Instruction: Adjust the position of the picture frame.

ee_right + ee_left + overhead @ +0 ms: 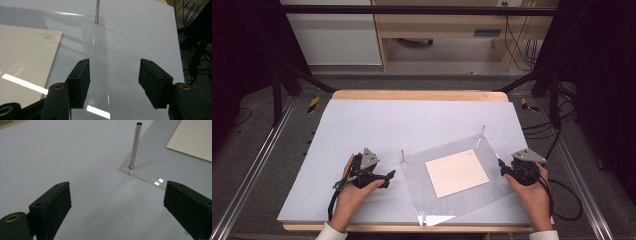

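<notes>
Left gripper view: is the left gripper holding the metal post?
No. The left gripper is open on nothing, and the metal post stands apart, upright on the clear acrylic sheet.

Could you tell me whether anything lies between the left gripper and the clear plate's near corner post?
Nothing visible does. The left gripper is open, and only bare white mat separates its fingers from the post at the plate corner.

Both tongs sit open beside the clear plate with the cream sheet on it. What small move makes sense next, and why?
Probably ease the right tongs forward and close them on the clear plate's near edge. That edge already runs between the open jaws, pads not touching. The left tongs stand open short of the corner with the metal post, so they look further from any grip.
</notes>
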A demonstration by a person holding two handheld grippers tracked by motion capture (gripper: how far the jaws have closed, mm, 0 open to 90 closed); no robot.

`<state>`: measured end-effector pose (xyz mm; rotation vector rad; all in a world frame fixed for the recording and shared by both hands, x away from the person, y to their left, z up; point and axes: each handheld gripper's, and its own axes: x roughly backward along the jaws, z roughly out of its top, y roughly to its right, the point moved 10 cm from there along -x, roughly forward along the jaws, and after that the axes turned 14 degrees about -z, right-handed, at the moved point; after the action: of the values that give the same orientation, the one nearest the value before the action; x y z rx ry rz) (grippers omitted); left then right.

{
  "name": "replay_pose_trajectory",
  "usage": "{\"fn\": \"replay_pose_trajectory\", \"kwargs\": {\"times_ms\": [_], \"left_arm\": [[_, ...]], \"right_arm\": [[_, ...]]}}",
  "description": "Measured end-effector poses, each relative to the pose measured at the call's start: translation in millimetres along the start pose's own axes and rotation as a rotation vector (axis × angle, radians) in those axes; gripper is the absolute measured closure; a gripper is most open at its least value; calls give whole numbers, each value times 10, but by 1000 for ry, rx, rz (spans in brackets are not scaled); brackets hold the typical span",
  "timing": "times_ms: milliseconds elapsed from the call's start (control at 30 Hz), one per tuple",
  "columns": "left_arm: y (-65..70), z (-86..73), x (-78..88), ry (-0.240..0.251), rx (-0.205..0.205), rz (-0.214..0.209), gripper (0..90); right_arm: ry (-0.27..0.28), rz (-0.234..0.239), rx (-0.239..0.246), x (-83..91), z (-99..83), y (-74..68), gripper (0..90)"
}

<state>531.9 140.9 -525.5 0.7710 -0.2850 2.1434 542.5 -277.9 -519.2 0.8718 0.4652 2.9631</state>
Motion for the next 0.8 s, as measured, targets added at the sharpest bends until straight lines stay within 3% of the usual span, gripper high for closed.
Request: {"fn": "replay_pose_trajectory", "kwargs": {"times_ms": [200, 433, 567, 667, 733, 800], "left_arm": [[38, 40, -11, -16, -4, -8, 84], [124, 180, -34, -78, -30, -21, 224], [138, 258, -76, -69, -25, -20, 251], [129, 297, -125, -61, -29, -2, 263], [130, 311, -160, -52, -32, 15, 266], [123, 305, -240, -42, -10, 29, 297]], "right_arm": [[-39, 18, 24, -26, 44, -23, 459], [-68, 36, 103, -30, 287, -52, 533], [-52, 40, 152, -51, 440, -77, 554], [-37, 73, 197, -167, 570, -123, 578], [-41, 94, 194, -251, 600, -139, 615], [-45, 93, 198, -367, 621, -140, 635]]}}
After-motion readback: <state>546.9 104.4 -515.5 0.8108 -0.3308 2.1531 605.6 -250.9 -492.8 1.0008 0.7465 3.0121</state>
